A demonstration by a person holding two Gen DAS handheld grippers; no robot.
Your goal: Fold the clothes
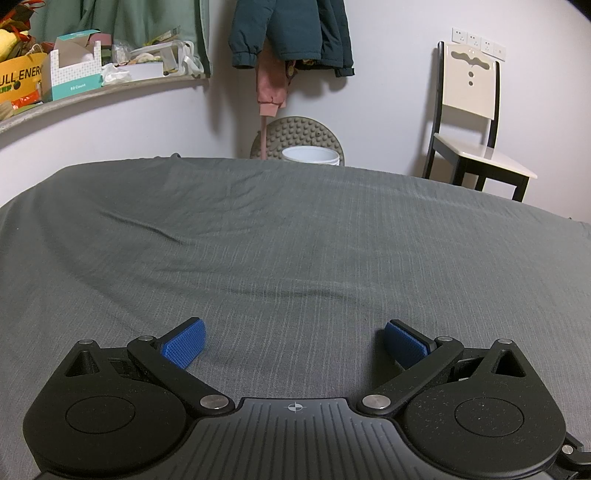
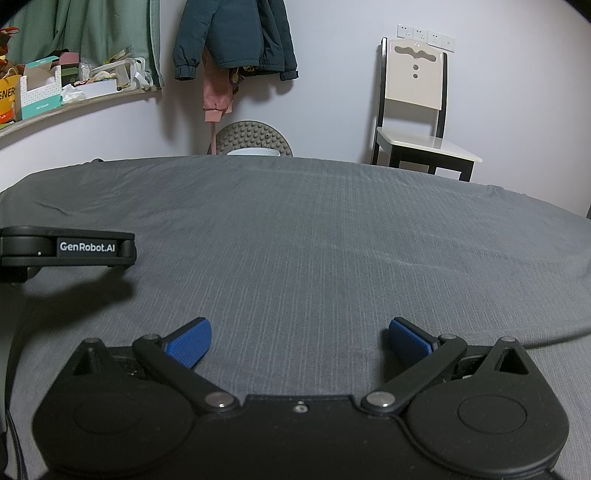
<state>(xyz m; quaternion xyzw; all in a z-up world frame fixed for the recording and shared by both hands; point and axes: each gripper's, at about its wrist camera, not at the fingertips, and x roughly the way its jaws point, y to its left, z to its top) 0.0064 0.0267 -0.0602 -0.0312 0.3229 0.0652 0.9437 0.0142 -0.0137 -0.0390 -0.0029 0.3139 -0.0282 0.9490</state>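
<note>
- We see the left gripper (image 1: 293, 345) with its blue pads (image 1: 183, 343) spread wide apart and nothing between them; it hovers just above the grey cloth.
- The right gripper (image 2: 299, 343) stands the same way: pads (image 2: 190, 341) wide apart, empty, low over the same surface. In its view the black body of the left gripper (image 2: 66, 251) shows at the left edge, so the two tools sit side by side, near each other but not touching.
- Beneath both lies a grey sheet (image 1: 295, 240), spread over a wide rounded surface, most likely a bed. It lies nearly flat, with a few shallow creases (image 1: 155, 229) toward the far left. We cannot tell whether this cloth is itself the garment to be folded or only the covering; no separate garment lies on it in either view.
- Beyond the far edge we note a white bucket (image 1: 310, 153), a cream chair (image 1: 476, 122), a dark teal jacket (image 1: 291, 29) hanging on the wall, and a cluttered shelf (image 1: 92, 70).
- We judge the task to be at its very start: no fold has been made and nothing is held.
- The next move, in our judgement, calls for locating an edge or corner of cloth, lowering each gripper onto it, and closing on one layer only, the two grips well apart so the fabric lifts evenly.
</note>
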